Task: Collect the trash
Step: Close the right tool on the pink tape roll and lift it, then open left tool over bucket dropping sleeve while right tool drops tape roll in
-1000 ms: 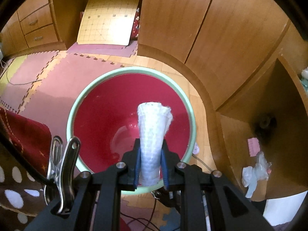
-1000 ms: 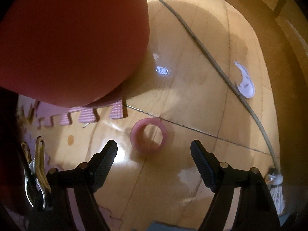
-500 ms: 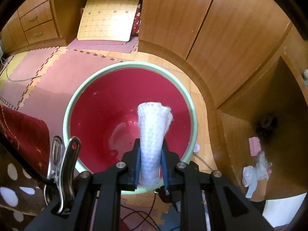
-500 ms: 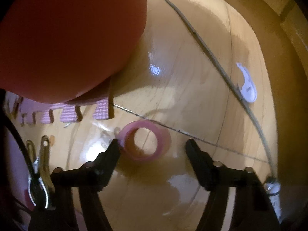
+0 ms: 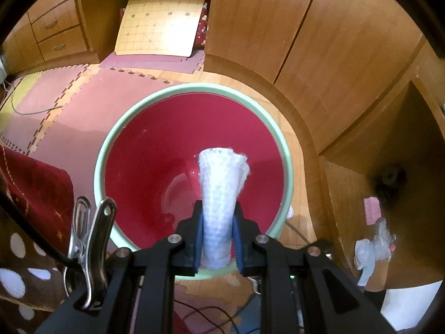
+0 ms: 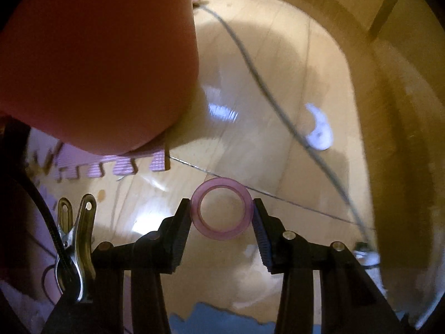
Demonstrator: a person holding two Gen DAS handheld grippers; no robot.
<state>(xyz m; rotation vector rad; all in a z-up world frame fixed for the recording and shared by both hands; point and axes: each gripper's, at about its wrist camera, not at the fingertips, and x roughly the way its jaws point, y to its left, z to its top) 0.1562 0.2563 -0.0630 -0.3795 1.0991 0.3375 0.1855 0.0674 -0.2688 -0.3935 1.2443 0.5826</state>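
Observation:
In the left wrist view my left gripper (image 5: 217,217) is shut on a rolled white paper towel (image 5: 219,183), which stands up between the jaws. It hangs over the inside of a red basin with a pale green rim (image 5: 194,86). In the right wrist view my right gripper (image 6: 222,211) has a pink plastic ring (image 6: 222,232) between its jaws. The jaws are closing and both pads touch the ring's sides. The ring hangs a little above the wooden floor. The basin's red outer wall (image 6: 97,55) fills the upper left of that view.
A thin cable (image 6: 264,89) crosses the floor, with a white paper scrap (image 6: 318,130) beside it and a pink foam mat edge (image 6: 111,167) under the basin. Wooden cupboards (image 5: 306,41) stand behind the basin. Crumpled white trash (image 5: 372,247) lies in a nook at right.
The right gripper's jaws have come in from wide apart onto the pink ring, and the ring has risen off the floor with them. The left gripper has stayed put.

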